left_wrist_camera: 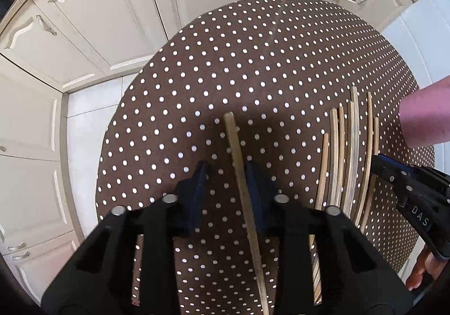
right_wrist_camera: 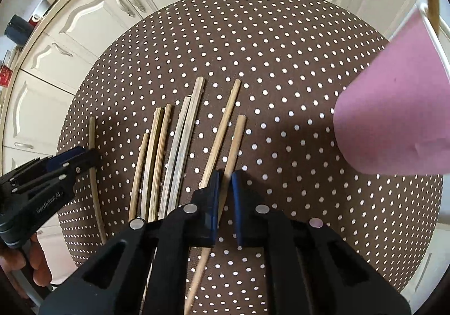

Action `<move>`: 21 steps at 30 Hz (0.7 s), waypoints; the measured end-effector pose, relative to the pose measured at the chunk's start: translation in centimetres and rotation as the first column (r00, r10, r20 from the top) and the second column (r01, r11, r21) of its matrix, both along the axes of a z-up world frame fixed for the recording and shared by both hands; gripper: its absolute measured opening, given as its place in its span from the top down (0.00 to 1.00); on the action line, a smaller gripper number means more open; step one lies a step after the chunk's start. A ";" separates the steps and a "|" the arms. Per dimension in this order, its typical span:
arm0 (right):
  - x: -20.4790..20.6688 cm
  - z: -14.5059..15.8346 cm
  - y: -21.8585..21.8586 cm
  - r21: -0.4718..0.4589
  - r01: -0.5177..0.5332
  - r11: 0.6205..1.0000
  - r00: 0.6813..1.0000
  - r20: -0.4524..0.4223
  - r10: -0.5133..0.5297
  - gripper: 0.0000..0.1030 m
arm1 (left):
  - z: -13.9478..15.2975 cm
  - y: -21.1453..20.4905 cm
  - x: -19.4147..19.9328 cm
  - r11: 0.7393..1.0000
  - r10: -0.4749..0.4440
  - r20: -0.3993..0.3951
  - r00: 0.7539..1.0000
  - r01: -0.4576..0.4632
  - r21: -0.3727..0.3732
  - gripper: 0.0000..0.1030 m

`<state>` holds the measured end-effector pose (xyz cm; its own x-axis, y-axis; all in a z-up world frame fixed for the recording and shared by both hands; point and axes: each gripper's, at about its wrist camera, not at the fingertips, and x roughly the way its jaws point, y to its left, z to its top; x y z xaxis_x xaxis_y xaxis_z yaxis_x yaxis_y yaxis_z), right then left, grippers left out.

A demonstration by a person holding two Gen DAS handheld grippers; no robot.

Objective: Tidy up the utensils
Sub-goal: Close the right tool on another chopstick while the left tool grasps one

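Observation:
Several wooden chopsticks [right_wrist_camera: 174, 151] lie side by side on a round table with a brown polka-dot cloth [right_wrist_camera: 281, 67]. My left gripper [left_wrist_camera: 226, 174] is open around a single chopstick [left_wrist_camera: 239, 163] lying apart to the left of the row [left_wrist_camera: 346, 151]; the stick rests against the right finger. My right gripper [right_wrist_camera: 224, 182] has its jaws nearly closed around the rightmost chopstick [right_wrist_camera: 235, 140], which passes between the fingers. A pink cup [right_wrist_camera: 393, 106] stands at the right, with a utensil sticking out of its top.
White kitchen cabinets [left_wrist_camera: 92, 19] and tiled floor [left_wrist_camera: 92, 106] surround the table. The right gripper shows at the right edge of the left wrist view [left_wrist_camera: 405, 182], the left gripper at the left of the right wrist view [right_wrist_camera: 56, 171]. The pink cup [left_wrist_camera: 424, 115] stands beside the row.

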<state>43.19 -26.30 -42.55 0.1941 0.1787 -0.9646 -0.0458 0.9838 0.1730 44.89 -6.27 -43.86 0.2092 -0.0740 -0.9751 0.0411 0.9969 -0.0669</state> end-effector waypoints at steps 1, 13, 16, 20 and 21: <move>0.1 0.0 0.0 0.002 0.001 1.000 1.000 0.000 -0.001 0.94 | 0.1 0.0 0.1 1.000 0.000 -0.001 1.000 0.000 -0.007 0.86; -0.6 1.9 -0.6 0.092 0.025 0.995 0.999 0.033 -0.028 0.95 | 2.4 -0.3 -1.3 0.997 -0.024 0.036 0.999 0.027 -0.078 0.94; -1.7 3.7 -1.7 0.111 0.037 0.993 0.997 0.068 -0.045 0.95 | 4.5 -0.4 -1.8 0.993 -0.045 0.075 0.996 0.053 -0.107 0.94; -3.0 6.2 -1.9 0.131 0.049 0.990 0.991 0.119 -0.065 0.95 | 7.2 -1.0 -2.8 0.988 -0.078 0.131 0.988 0.094 -0.125 0.94; -3.5 6.9 -1.9 0.136 0.050 0.989 0.988 0.136 -0.069 0.95 | 7.9 -1.1 -3.1 0.986 -0.083 0.142 0.986 0.102 -0.135 0.94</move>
